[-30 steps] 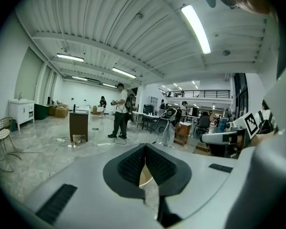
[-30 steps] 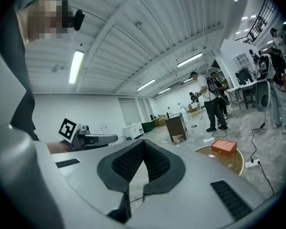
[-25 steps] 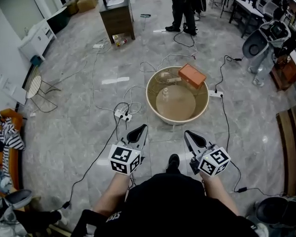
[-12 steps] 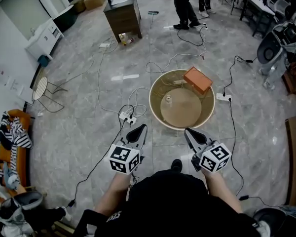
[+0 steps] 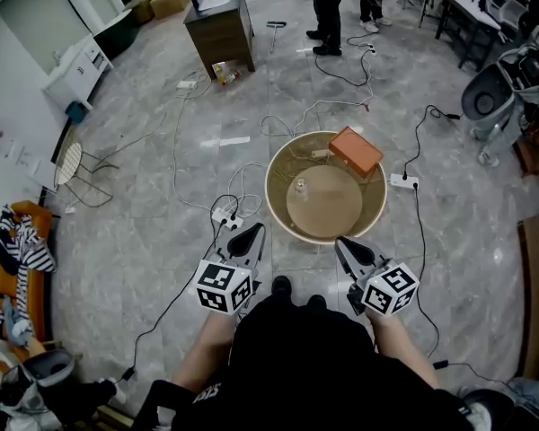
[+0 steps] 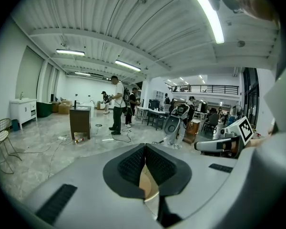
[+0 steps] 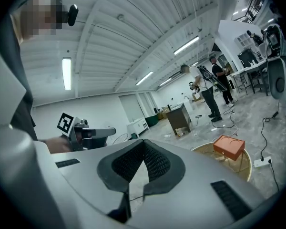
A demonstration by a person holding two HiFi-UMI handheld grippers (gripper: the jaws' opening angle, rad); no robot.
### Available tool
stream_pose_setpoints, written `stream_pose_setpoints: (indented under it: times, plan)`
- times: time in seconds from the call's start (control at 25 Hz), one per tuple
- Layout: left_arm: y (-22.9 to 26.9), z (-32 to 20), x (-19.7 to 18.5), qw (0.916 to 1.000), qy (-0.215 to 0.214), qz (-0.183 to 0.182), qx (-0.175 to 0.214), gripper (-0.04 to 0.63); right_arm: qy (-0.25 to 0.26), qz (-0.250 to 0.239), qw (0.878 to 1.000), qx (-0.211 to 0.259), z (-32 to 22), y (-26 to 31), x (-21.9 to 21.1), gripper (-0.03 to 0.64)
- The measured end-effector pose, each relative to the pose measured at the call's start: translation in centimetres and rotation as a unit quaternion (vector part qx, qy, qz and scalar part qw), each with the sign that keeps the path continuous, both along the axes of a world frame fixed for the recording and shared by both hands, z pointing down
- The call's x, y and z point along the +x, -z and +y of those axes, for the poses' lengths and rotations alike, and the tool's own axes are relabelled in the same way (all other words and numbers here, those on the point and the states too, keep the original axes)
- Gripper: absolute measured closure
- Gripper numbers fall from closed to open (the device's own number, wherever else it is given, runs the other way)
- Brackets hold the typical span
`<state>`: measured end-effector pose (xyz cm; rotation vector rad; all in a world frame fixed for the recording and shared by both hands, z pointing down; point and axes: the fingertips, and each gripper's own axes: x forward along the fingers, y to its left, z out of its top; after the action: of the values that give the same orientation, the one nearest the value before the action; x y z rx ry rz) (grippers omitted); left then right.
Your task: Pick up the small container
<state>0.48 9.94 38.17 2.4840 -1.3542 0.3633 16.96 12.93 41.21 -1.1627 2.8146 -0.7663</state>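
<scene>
A small clear container (image 5: 299, 185) stands on the left part of a round tan table (image 5: 370, 206), beside an orange box (image 5: 356, 151) at the table's far right rim. My left gripper (image 5: 251, 234) is shut and empty, held short of the table's near left edge. My right gripper (image 5: 345, 246) is also shut with nothing in it, just short of the near rim. In the left gripper view the pads (image 6: 133, 163) meet over a sliver of the table. The right gripper view shows its own closed pads (image 7: 155, 162), the orange box (image 7: 229, 147) and the table rim (image 7: 245, 162); the container is hidden there.
Power strips (image 5: 225, 213) and cables trail over the marble floor around the table, with another strip (image 5: 402, 180) at its right. A dark wooden cabinet (image 5: 217, 25) and standing people (image 5: 328, 7) are farther back. A wire chair (image 5: 67, 160) is at the left.
The person has stepped toward the table, which now lies a little closer in front of both grippers. Both grippers stay shut and level.
</scene>
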Motion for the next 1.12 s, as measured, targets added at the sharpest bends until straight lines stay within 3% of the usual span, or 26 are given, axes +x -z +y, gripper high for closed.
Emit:
stream_pose_setpoints:
  times: [0.28, 0.44, 0.64, 0.72, 0.92, 1.12]
  plan:
    - [-1.7, -3.8, -1.7, 0.9998, -0.009, 0.015, -0.013, 0.578, 0.007, 0.01, 1.0, -0.01, -3.0, -1.6, -2.6, 0.603]
    - [-2.1, -7.2, -4.4, 0.9992, -0.024, 0.026, -0.018, 0.578, -0.021, 0.026, 0.999, -0.027, -5.9, -1.5, -4.7, 0.603]
    - [-2.7, -13.8, -7.6, 0.998, -0.053, -0.032, 0.006, 0.578, -0.04, 0.026, 0.998, -0.036, -13.0, -1.3, -8.6, 0.603]
    - [-2.9, -16.0, -9.0, 0.9968, -0.068, -0.039, 0.015, 0.578, -0.036, 0.031, 0.998, -0.035, -15.6, -1.2, -11.1, 0.603]
    - [-4.0, -20.2, -12.6, 0.9953, -0.095, -0.015, 0.001, 0.578, -0.051, 0.037, 0.997, -0.041, -19.0, -1.6, -15.9, 0.603]
    - [-4.5, -23.4, -14.5, 0.9899, -0.141, -0.008, -0.009, 0.578, -0.089, 0.044, 0.994, -0.052, -21.7, -1.8, -18.1, 0.603]
